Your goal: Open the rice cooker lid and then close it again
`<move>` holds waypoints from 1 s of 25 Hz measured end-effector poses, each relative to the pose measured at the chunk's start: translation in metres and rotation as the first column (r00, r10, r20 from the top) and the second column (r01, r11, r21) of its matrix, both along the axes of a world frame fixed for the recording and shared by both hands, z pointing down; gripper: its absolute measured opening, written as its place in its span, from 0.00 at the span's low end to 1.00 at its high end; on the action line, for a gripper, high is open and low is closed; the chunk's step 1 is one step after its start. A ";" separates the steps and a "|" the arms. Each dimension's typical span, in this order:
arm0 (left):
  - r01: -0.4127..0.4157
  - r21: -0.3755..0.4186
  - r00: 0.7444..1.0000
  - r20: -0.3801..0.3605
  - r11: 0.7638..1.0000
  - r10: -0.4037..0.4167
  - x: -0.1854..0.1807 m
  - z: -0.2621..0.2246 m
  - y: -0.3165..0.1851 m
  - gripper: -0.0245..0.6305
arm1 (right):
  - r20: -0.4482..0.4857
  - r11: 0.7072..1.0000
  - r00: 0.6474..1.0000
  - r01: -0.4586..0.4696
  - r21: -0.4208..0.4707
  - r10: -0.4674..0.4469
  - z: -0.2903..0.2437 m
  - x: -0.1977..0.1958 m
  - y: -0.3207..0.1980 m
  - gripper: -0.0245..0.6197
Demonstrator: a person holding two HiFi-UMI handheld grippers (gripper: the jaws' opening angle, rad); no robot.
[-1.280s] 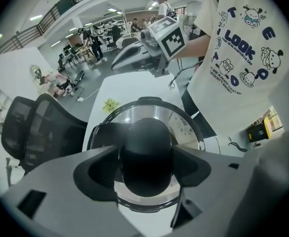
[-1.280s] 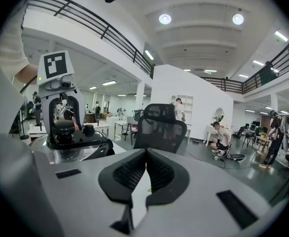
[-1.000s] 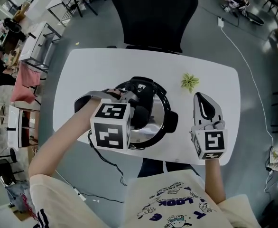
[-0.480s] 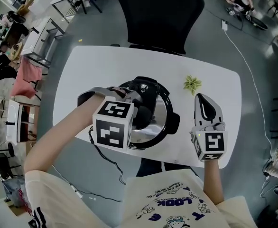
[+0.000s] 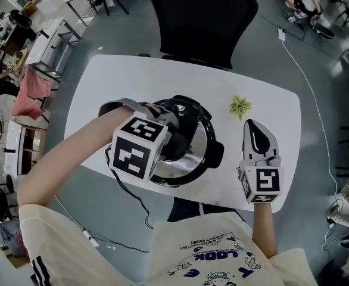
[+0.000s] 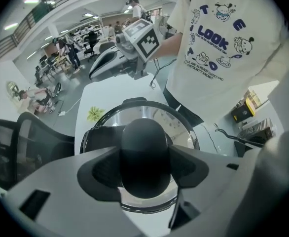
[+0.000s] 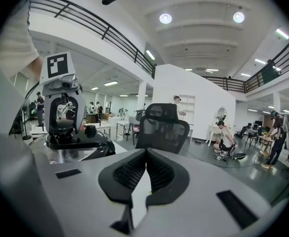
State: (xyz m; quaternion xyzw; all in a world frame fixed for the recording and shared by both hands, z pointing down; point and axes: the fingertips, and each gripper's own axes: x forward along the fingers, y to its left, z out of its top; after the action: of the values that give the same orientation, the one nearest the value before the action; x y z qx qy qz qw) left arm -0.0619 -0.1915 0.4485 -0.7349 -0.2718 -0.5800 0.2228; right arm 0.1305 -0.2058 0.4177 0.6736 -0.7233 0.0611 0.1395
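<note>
The left tool [image 6: 145, 166] stays clamped on the knob [image 6: 144, 144] of the rice cooker lid [image 5: 193, 159], now rolled slightly; the right tool [image 7: 145, 161], jaws together, sits unmoved by the bench [image 5: 103, 82]'s right edge.

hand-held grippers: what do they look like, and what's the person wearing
The left hand-held gripper and right hand-held gripper each have a light grey body, dark ribbed pads and a white cube printed with black square markers. The person wears a cream short-sleeved T-shirt with a dark blue cartoon print.
</note>
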 end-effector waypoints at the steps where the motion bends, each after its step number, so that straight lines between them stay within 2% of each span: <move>1: -0.051 0.017 0.999 0.007 0.999 0.051 -0.001 0.000 0.000 0.48 | 0.000 1.000 1.000 0.000 -0.001 0.000 0.000 0.000 0.000 0.05; 4: -0.240 0.074 0.970 0.053 0.968 0.236 -0.001 0.004 0.000 0.48 | -0.001 1.000 1.000 -0.007 -0.002 0.007 0.003 0.002 0.003 0.05; 7: -0.340 0.085 0.939 0.089 0.937 0.333 -0.002 0.006 0.000 0.48 | 0.003 1.000 1.000 -0.018 0.000 0.018 0.002 0.004 0.004 0.05; 17: -0.421 -0.002 0.902 0.103 0.907 0.419 -0.005 0.005 0.003 0.48 | -0.009 0.999 0.999 -0.035 0.000 0.035 0.001 0.011 0.010 0.05; 20: -0.412 0.004 0.905 0.119 0.911 0.408 -0.005 0.007 0.002 0.49 | 0.000 1.000 1.000 -0.029 -0.005 0.029 0.002 0.007 0.008 0.05; 25: -0.378 0.057 0.921 0.129 0.924 0.368 -0.003 0.008 0.001 0.48 | 0.004 1.000 1.000 -0.019 -0.011 0.019 0.006 0.003 0.005 0.05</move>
State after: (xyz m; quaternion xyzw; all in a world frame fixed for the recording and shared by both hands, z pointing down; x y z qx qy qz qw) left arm -0.0652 -0.1900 0.4570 -0.6250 -0.3957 -0.5792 0.3426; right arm 0.1333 -0.2004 0.4235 0.6795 -0.7168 0.0675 0.1410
